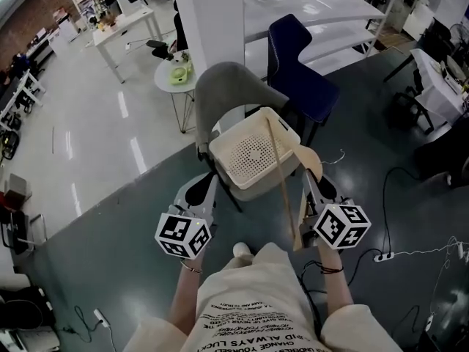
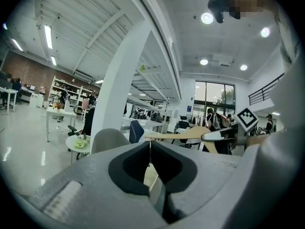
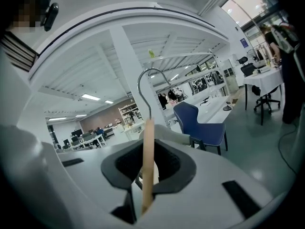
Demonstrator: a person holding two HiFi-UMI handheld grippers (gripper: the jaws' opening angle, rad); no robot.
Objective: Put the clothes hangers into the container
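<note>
Hanger (image 1: 281,176) of pale wood. In the head view its long axis runs from your right gripper (image 1: 313,191) up and away from you. Its far end reaches over the cream perforated container (image 1: 253,184), which sits on the grey chair (image 1: 223,86). The only writing is the print on your shirt (image 1: 253,306), upside down to the camera, where "ALWAYS" can be read. Your left gripper (image 1: 210,185) hangs just beside the container's near left corner.

In the left gripper view your left gripper's (image 2: 150,144) jaws meet along a thin seam with nothing clamped, and the container shows through the notch below. The hanger (image 2: 186,134) lies roughly level across the right side.

In the right gripper view your right gripper (image 3: 148,149) is closed on the hanger's (image 3: 148,175) wooden bar. The bar stands upright between the jaws, with the metal hook (image 3: 150,70) curving above.
</note>
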